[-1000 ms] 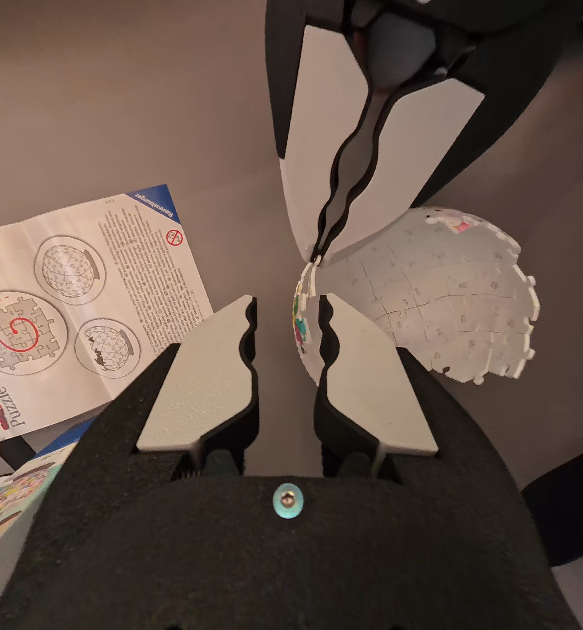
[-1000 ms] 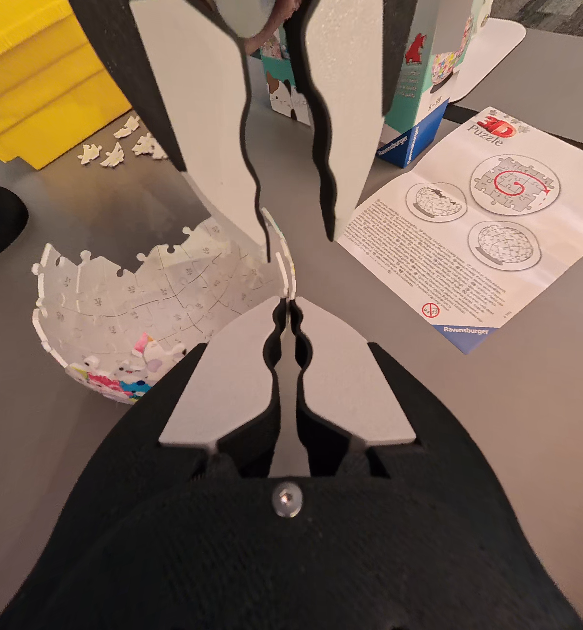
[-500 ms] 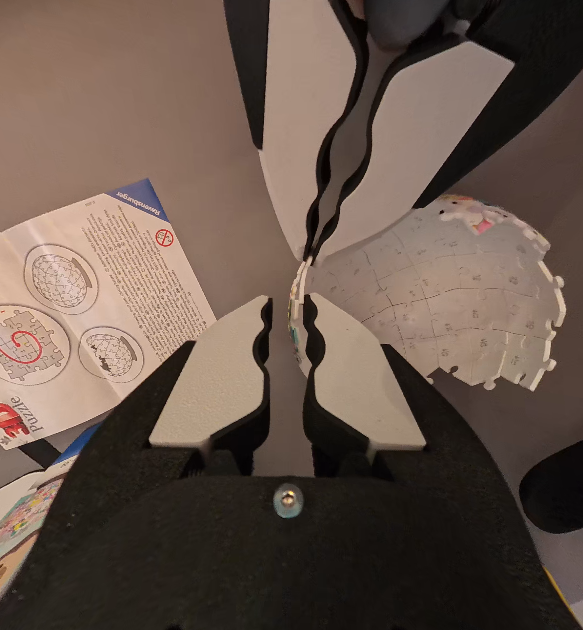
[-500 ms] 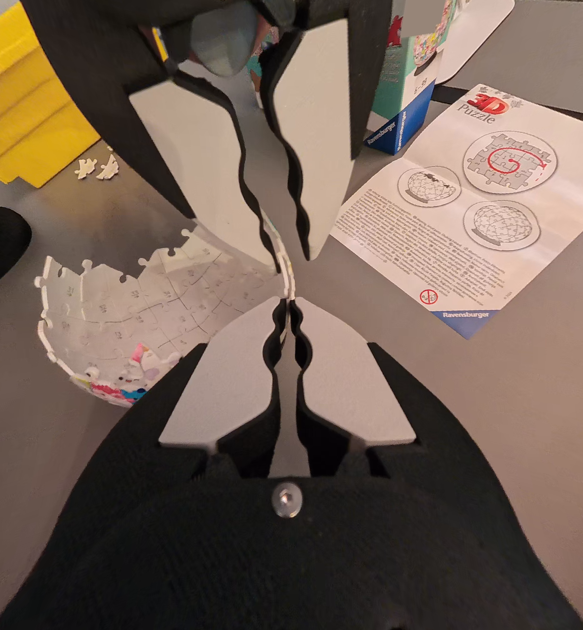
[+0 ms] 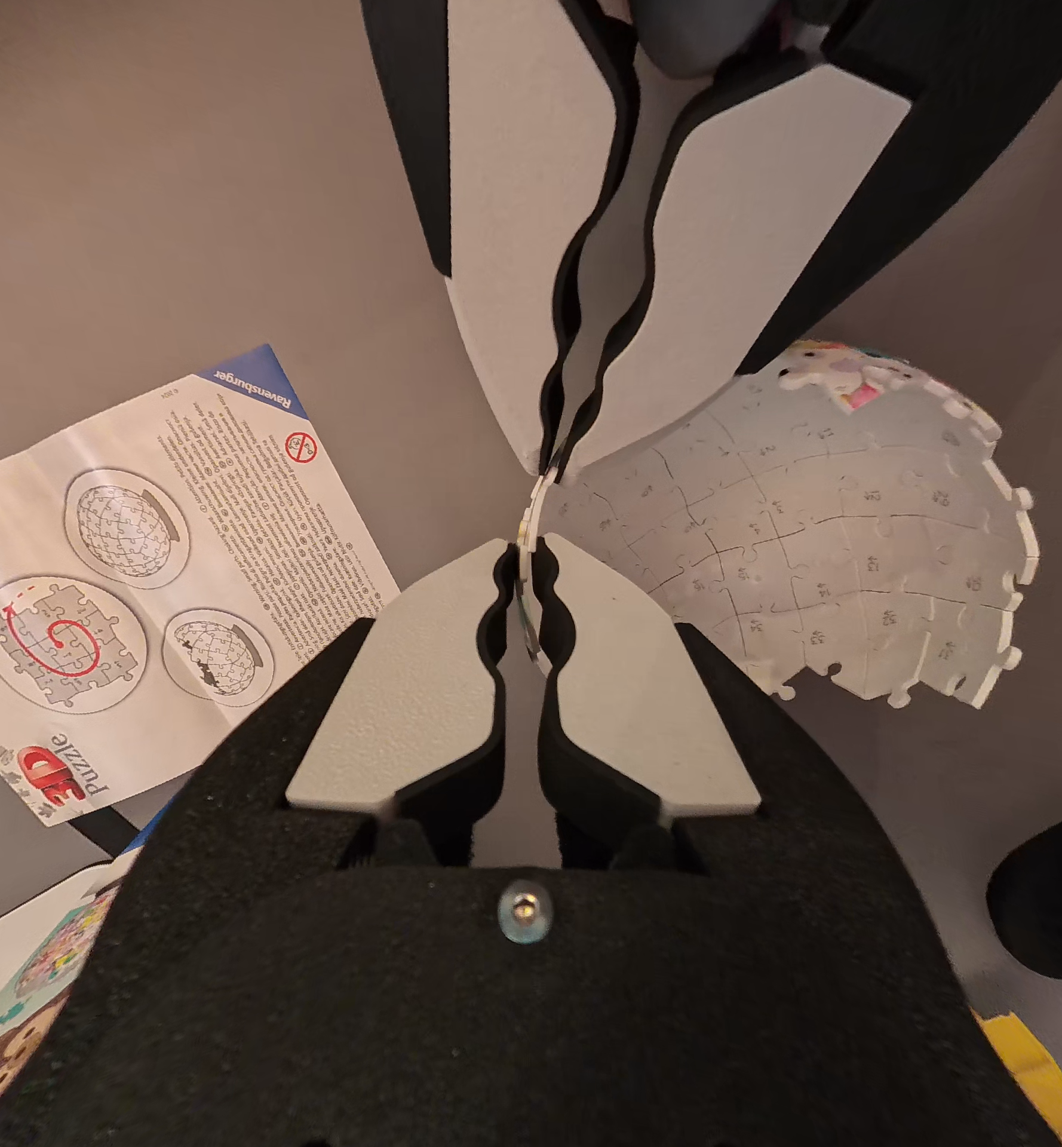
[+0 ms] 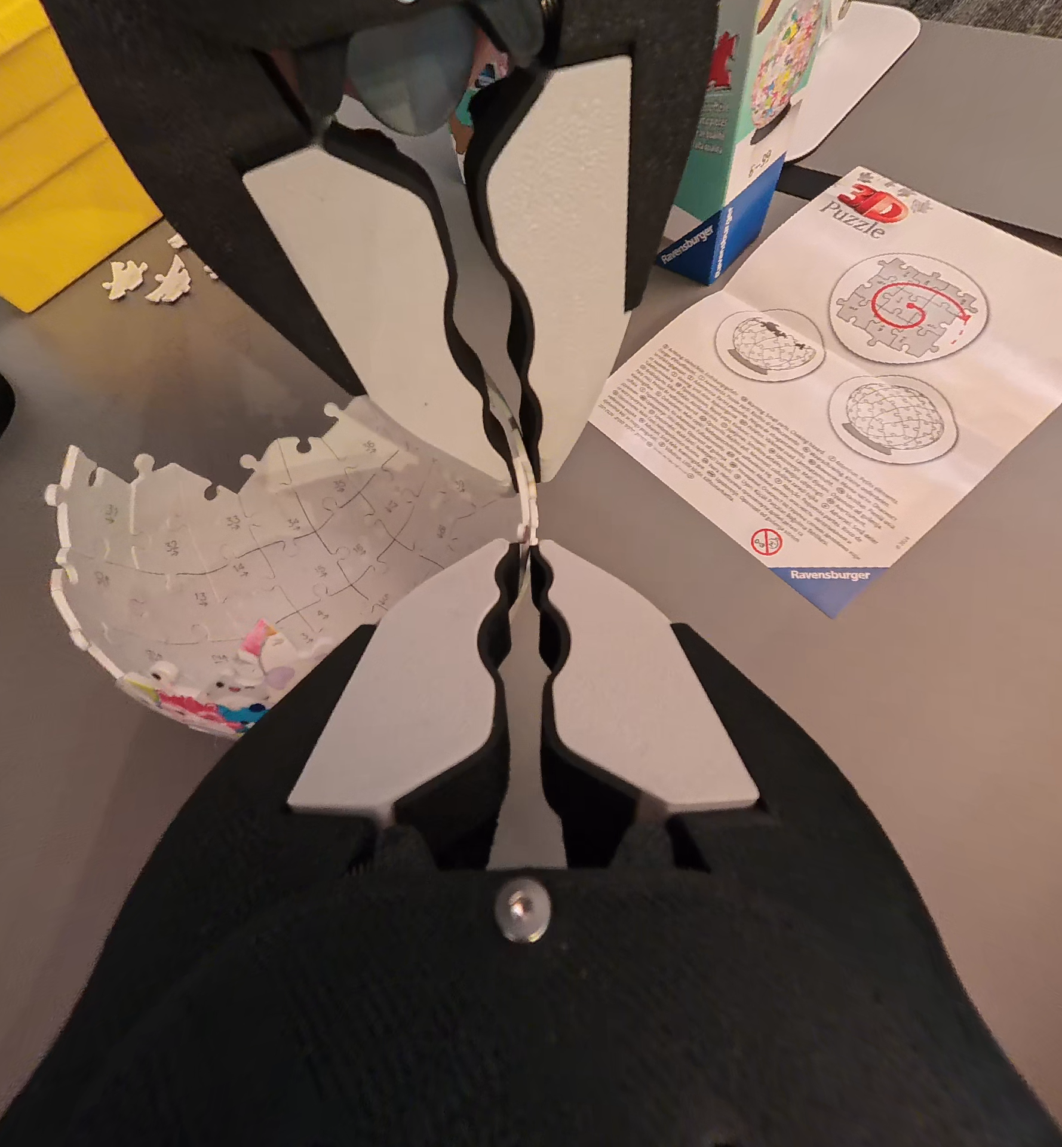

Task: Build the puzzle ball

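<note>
The half-built puzzle ball shell is white inside with printed numbers and colourful outside, and it is open like a bowl. It also shows in the right wrist view. My left gripper is shut on the shell's near rim edge. My right gripper is shut on the same rim edge from the opposite side. The two grippers face each other tip to tip, a short stretch of rim between them. In the left wrist view the right gripper comes in from the top. In the right wrist view the left gripper comes in from the top.
An unfolded instruction leaflet lies on the grey table, also seen in the left wrist view. The puzzle box stands behind it. A yellow bin and a few loose pieces are at the far left. A dark object sits at the edge. The tips of both grippers are at nearly the same place.
My left gripper has moved in and closed its fingers onto the shell's rim. My right gripper stayed shut on the rim, and the shell shifted slightly.
</note>
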A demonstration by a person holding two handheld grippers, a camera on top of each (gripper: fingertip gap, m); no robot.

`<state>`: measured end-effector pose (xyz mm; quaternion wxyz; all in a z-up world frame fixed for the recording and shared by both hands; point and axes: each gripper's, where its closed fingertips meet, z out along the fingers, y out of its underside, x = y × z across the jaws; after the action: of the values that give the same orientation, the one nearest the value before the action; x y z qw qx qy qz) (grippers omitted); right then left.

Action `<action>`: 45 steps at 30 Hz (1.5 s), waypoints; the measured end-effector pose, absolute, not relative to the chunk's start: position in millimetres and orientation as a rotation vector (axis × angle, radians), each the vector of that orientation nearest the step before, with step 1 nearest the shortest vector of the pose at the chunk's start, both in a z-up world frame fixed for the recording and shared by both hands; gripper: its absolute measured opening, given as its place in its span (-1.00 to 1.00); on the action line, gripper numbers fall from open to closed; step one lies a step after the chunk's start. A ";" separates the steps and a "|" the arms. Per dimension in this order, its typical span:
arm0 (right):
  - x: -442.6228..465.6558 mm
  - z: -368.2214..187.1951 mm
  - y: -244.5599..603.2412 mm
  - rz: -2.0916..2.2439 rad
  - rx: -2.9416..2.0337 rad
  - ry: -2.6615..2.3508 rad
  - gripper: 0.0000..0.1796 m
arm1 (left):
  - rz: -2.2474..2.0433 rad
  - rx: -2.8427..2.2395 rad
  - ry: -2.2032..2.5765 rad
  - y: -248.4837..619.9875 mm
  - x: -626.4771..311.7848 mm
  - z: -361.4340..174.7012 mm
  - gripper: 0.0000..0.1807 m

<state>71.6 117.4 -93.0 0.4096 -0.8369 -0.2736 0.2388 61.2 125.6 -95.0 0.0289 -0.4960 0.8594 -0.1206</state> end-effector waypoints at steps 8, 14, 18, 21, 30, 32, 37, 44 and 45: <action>70.4 -90.1 122.9 0.569 -2.062 -0.707 -0.83 | -0.363 -1.525 2.644 126.2 61.2 -94.7 -0.95; 72.8 -93.5 122.4 0.545 -2.090 -0.727 -0.86 | -0.354 -1.522 2.646 126.7 60.9 -95.7 -0.95; 74.0 -95.8 119.8 0.572 -2.109 -0.723 -0.85 | -0.353 -1.520 2.646 126.8 60.1 -95.3 -0.95; 70.5 -95.4 117.2 0.602 -2.106 -0.739 -0.95 | -0.357 -1.526 2.644 126.9 59.7 -95.4 -0.95; 76.6 -92.2 118.9 0.647 -2.096 -0.675 -0.85 | -0.341 -1.518 2.648 127.3 58.9 -95.3 -0.95; 75.7 -87.1 117.3 0.643 -2.069 -0.696 -0.99 | -0.333 -1.513 2.650 127.7 58.5 -95.1 -0.95; 74.6 -93.5 116.1 0.620 -2.098 -0.719 -0.91 | -0.324 -1.521 2.647 128.8 57.6 -95.5 -0.95; 74.7 -98.4 115.2 0.641 -2.132 -0.706 -0.88 | -0.310 -1.520 2.647 128.8 57.8 -95.3 -0.95; 74.4 -99.1 115.0 0.652 -2.138 -0.701 -0.88 | -0.308 -1.521 2.648 128.7 58.0 -95.3 -0.95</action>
<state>74.4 115.0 -99.1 0.3889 -0.8408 -0.2759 0.2564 58.0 128.7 -95.3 0.0364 -0.4953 0.8621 -0.1002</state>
